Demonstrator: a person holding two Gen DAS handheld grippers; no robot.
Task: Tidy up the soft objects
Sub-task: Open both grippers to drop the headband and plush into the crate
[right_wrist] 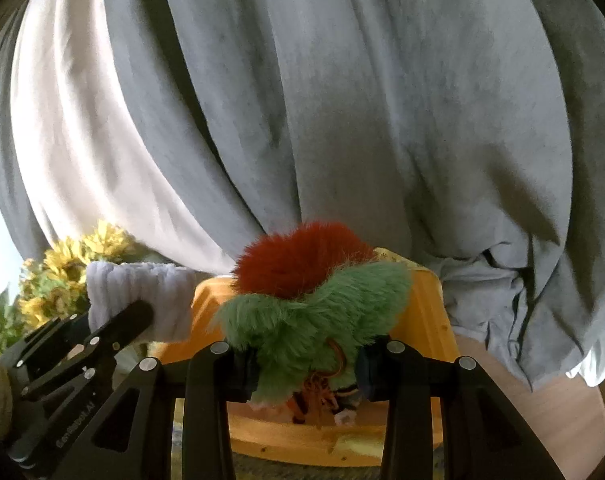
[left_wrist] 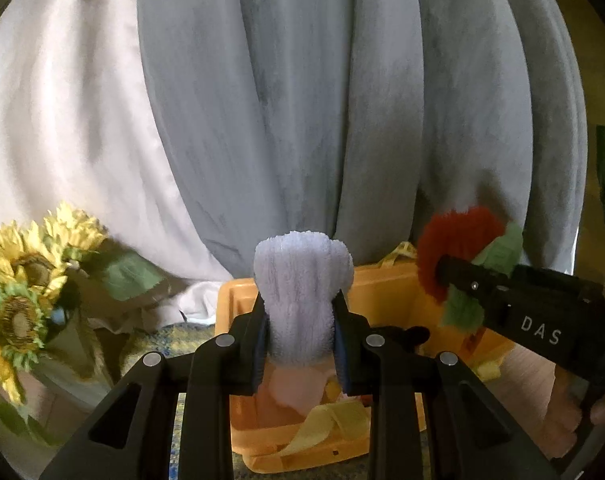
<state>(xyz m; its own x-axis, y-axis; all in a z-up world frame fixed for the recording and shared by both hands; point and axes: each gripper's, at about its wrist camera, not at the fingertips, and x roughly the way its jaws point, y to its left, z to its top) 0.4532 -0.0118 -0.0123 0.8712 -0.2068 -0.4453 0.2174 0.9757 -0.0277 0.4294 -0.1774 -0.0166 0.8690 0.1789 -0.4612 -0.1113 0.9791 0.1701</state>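
Lavender plush cloth (left_wrist: 302, 296) sits clamped in my left tool (left_wrist: 301, 354). My right tool (right_wrist: 307, 364) grips a red-and-green furry toy (right_wrist: 310, 292), both above the orange bin (right_wrist: 430, 308).

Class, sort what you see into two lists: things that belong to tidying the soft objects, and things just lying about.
Belongs to the job:
- lilac fuzzy cloth, in the left gripper
- red-and-green plush toy, in the right gripper
- orange bin

Lying about:
- sunflowers
- grey curtain
- white curtain

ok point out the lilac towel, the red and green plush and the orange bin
lilac towel (left_wrist: 302, 300), left wrist view, ribbed middle
red and green plush (right_wrist: 302, 312), right wrist view, green fur
orange bin (left_wrist: 382, 292), left wrist view, far wall
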